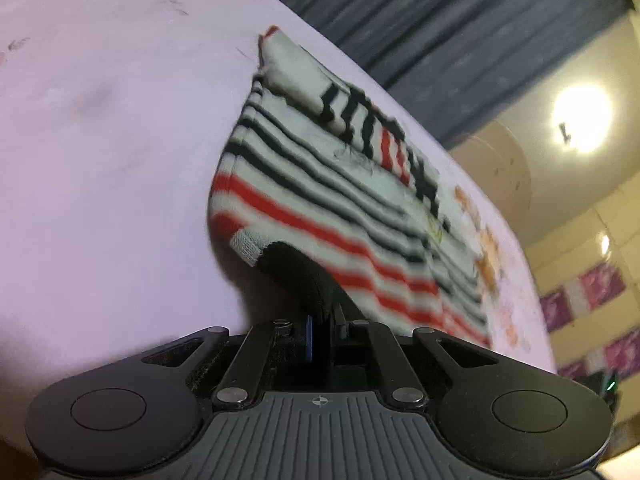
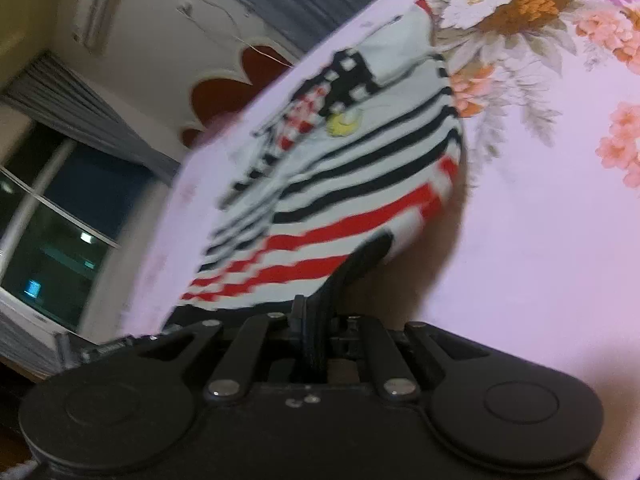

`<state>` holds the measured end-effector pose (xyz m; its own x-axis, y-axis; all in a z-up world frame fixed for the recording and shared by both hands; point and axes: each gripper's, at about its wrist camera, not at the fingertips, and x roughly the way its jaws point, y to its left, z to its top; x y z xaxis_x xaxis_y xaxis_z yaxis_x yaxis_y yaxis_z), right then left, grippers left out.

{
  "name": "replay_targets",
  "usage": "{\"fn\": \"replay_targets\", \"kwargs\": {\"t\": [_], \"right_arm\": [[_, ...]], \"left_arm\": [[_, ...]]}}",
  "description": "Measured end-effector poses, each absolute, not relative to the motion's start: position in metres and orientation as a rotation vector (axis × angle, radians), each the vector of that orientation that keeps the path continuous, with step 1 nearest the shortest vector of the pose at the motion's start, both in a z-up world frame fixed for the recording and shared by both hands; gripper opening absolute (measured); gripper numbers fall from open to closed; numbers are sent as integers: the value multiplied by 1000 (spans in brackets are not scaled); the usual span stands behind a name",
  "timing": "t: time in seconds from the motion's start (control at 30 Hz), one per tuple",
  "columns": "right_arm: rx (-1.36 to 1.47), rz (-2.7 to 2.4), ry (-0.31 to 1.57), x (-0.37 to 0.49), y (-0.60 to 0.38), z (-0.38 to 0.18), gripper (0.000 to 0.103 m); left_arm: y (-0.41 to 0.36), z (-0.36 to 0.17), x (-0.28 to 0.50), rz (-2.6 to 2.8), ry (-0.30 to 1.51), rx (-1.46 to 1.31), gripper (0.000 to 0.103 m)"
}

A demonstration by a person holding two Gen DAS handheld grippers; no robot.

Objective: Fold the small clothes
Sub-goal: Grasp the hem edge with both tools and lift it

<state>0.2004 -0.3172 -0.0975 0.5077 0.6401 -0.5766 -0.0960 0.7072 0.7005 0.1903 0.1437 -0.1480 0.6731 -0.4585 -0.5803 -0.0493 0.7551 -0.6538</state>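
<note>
left wrist view shows the left gripper [image 1: 316, 280] with its jaws clenched on the near hem of a small striped garment [image 1: 320, 184], white with black and red bands, lying on a pink floral sheet [image 1: 100, 140] that looks like a bed. right wrist view shows the right gripper [image 2: 360, 256] likewise clamped on the same hem at its other corner, the cloth bunched up around the dark fingertip. both grippers point down at a slant toward the cloth from its near side. judging by this, the step in hand is the first fold: both lower corners are pinched. the next move calls for raising the hem evenly and carrying it over toward the collar end, keeping the two corners level so the fold lands square.
</note>
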Motion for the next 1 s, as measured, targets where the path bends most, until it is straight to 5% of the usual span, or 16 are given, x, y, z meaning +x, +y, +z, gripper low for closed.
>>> {"fn": "replay_targets", "kwargs": {"t": [0.37, 0.73, 0.77, 0.8, 0.83, 0.87, 0.9, 1.0], "right_arm": [[635, 377, 705, 377, -311, -28, 6], [735, 258, 870, 540, -302, -91, 10], [732, 257, 860, 543, -302, -93, 24], [717, 235, 842, 542, -302, -91, 53], [692, 208, 793, 537, -302, -84, 69], [672, 210, 736, 531, -304, -77, 84], [646, 227, 699, 526, -305, -72, 78], [514, 247, 687, 517, -303, -64, 68]], "left_arm": [[148, -89, 392, -284, 636, -651, 6], [132, -116, 545, -307, 734, -546, 8], [134, -115, 545, -318, 726, -569, 13], [137, -116, 543, -330, 709, -585, 31], [140, -114, 537, -322, 675, -585, 58], [140, -109, 529, -283, 627, -552, 71], [142, -107, 524, -259, 605, -512, 81], [141, -103, 522, -257, 584, -438, 81]]}}
